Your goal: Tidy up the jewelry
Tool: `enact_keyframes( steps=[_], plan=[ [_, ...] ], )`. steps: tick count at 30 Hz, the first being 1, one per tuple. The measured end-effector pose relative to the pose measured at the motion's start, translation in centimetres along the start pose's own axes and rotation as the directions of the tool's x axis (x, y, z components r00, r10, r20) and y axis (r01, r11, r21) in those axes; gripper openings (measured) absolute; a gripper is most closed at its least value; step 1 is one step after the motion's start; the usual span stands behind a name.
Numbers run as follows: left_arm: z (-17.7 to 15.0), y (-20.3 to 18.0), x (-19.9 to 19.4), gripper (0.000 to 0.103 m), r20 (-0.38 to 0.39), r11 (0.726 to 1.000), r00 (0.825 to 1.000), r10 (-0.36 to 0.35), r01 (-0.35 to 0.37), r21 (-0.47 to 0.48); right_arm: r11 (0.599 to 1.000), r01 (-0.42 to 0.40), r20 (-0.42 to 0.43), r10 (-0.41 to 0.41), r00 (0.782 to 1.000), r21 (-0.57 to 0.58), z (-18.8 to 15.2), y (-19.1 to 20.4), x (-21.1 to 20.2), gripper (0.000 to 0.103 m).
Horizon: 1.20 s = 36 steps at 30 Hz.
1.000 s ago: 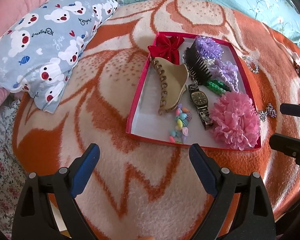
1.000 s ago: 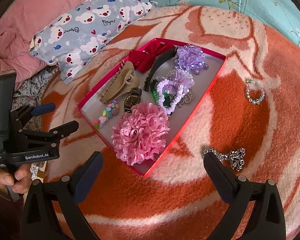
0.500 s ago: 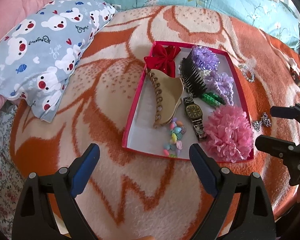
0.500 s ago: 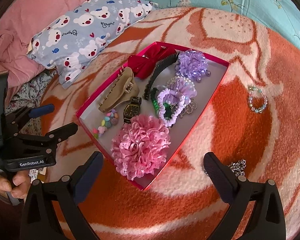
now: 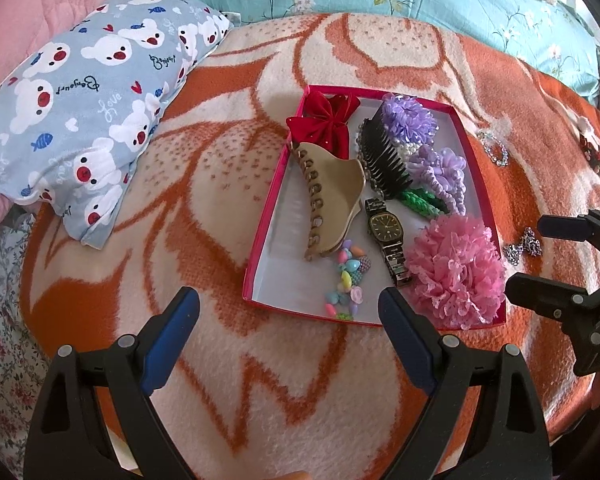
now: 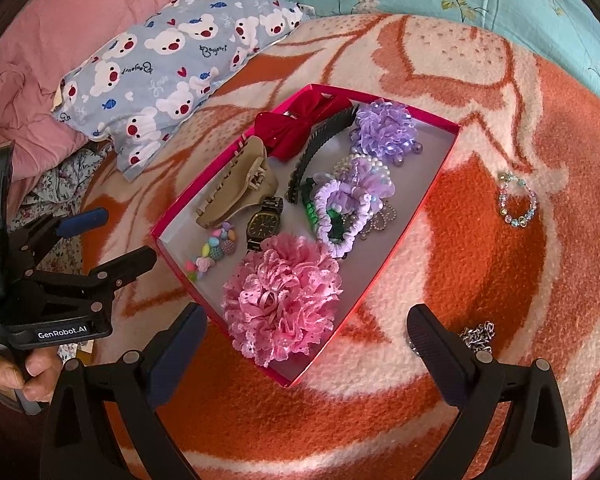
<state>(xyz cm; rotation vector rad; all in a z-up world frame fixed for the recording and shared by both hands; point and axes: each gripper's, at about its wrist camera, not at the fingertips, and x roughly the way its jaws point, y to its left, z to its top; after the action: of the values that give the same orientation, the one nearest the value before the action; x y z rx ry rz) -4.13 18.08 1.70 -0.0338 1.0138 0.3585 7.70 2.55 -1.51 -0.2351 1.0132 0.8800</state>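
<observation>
On the bed's orange-and-cream blanket (image 5: 260, 380), far left, lay a bear-print pillow (image 5: 88, 128). Left tool (image 5: 288, 328) hovered low over blanket, jaws wide apart, empty. Just past it sat red tray (image 5: 266, 224), holding beige claw clip (image 5: 332, 196), red bow (image 5: 324, 124), pastel beads (image 5: 346, 276), wristwatch (image 5: 386, 232), black comb (image 5: 384, 156), purple scrunchies (image 5: 440, 168), pink scrunchie (image 5: 456, 272). Right tool (image 6: 304, 344) also spread open, empty, over tray's near corner. Outside tray, to its right on blanket: silver chain (image 6: 478, 336) beside right tool's fingertip, crystal bead bracelet (image 6: 518, 204) farther back. A hand (image 6: 8, 372) gripped left tool's handle.
</observation>
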Motion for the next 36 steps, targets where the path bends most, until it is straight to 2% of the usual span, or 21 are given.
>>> enact_keyframes(
  steps=[36],
  plan=[
    [0.54, -0.40, -0.35, 0.092, 0.013, 1.000, 1.000, 0.002, -0.002, 0.006, 1.000, -0.003, 0.003, 0.003, 1.000, 0.009, -0.08, -0.18, -0.38, 0.101]
  ],
)
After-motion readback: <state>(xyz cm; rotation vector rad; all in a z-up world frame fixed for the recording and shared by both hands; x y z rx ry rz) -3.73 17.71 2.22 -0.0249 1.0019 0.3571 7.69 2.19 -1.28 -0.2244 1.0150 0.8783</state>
